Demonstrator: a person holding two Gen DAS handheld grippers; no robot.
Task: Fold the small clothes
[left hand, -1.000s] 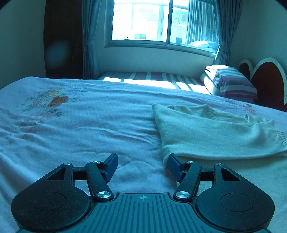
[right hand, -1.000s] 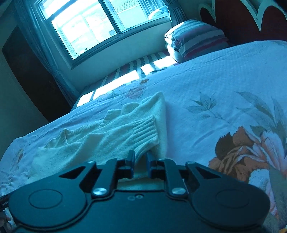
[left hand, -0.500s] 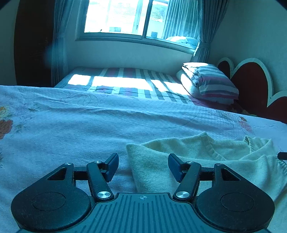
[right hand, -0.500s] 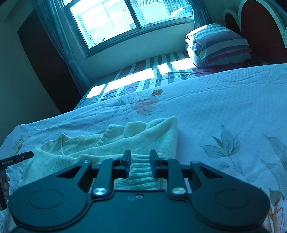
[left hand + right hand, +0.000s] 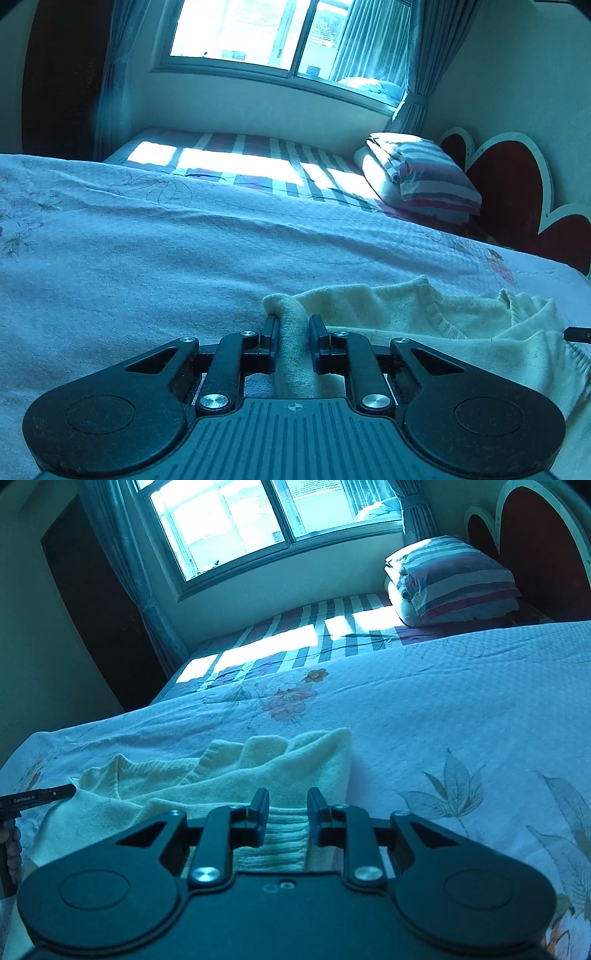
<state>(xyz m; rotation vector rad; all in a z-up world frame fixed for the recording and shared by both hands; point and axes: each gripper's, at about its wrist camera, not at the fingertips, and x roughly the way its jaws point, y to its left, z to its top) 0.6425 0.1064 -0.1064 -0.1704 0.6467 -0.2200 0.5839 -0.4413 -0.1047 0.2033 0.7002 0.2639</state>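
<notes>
Sweater on the bedspread, pinched at one corner by the left gripper and at the ribbed cuff by the right gripper — best lifted level, both ends together, then laid over evenly — no tugging sideways.

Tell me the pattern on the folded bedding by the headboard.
Pink, grey and white stripes on the folded bedding; clearest in the right wrist view.

Left claw pinched shut — right claw likewise.
</notes>
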